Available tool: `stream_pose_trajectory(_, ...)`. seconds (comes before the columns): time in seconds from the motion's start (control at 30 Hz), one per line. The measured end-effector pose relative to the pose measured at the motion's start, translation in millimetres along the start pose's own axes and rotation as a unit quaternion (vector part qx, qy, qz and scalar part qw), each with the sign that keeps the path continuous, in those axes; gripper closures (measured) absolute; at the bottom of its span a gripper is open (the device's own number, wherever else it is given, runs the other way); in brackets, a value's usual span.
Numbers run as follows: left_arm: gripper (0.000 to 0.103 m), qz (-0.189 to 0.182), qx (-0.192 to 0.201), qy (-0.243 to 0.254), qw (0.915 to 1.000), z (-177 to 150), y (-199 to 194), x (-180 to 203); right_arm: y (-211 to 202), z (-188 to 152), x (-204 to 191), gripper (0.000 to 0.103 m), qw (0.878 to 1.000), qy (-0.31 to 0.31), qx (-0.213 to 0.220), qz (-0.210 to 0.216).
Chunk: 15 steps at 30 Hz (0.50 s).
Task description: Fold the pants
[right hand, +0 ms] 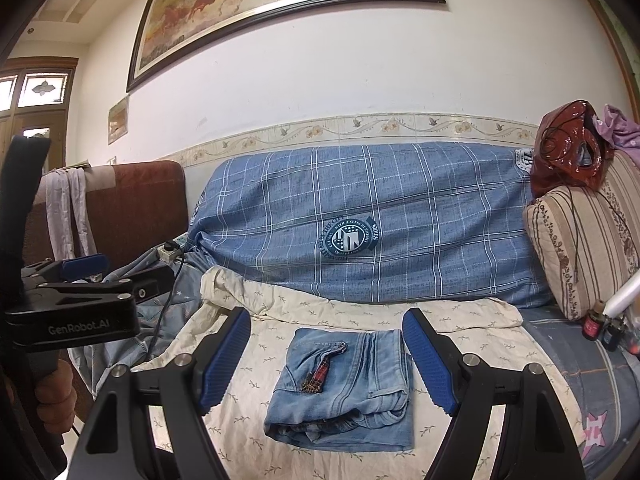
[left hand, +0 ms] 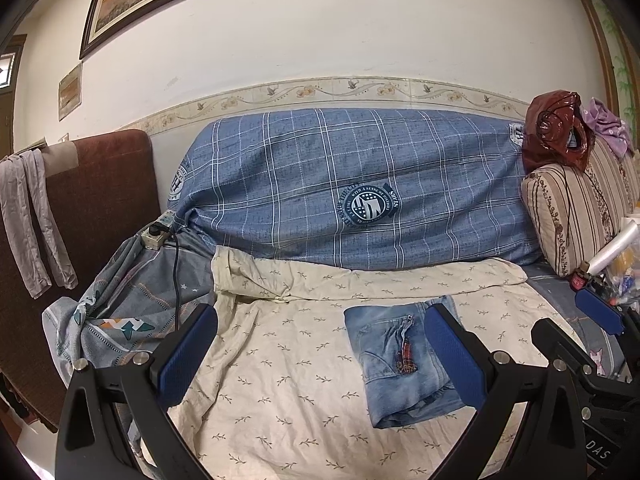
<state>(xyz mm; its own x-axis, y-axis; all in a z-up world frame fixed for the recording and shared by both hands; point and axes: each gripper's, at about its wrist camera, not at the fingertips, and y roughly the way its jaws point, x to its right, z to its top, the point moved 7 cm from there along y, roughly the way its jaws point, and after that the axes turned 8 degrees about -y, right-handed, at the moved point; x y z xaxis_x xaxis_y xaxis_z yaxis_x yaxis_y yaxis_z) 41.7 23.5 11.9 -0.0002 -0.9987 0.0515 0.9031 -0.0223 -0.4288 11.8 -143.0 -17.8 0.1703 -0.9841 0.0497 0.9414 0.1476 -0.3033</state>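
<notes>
Looking over a cream sheet (right hand: 256,412) spread on a sofa, blue plaid cover (right hand: 400,216) behind. Hovering level above it – left gripper (left hand: 320,356) and right gripper (right hand: 328,364) both with jaws spread wide, pinching nothing. Lying folded into a compact square on the sheet: pants (right hand: 344,388), sitting between the right gripper's blue pads, untouched – and, seen from the left wrist, pants (left hand: 400,364) resting ahead by the right-hand pad (left hand: 454,352), partly hidden behind it.
</notes>
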Motion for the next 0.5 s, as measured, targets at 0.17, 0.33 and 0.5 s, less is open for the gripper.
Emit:
stream_pose_trajectory(0.17, 0.0, -0.003, -0.003, 0.0, 1.0, -2, 3, 1, 3, -2, 2, 0.022, 1.0, 0.001, -0.003, 0.001)
stream_pose_trajectory(0.33, 0.0, -0.035, -0.003, -0.007, 0.9994, -5, 6, 7, 10, -9, 6, 0.022, 1.0, 0.006, -0.011, 0.007)
stream_pose_trajectory(0.5, 0.0, -0.043, -0.025, -0.032, 0.9982, -12, 25, 7, 21, -17, 22, 0.022, 1.0, 0.014, -0.021, -0.003)
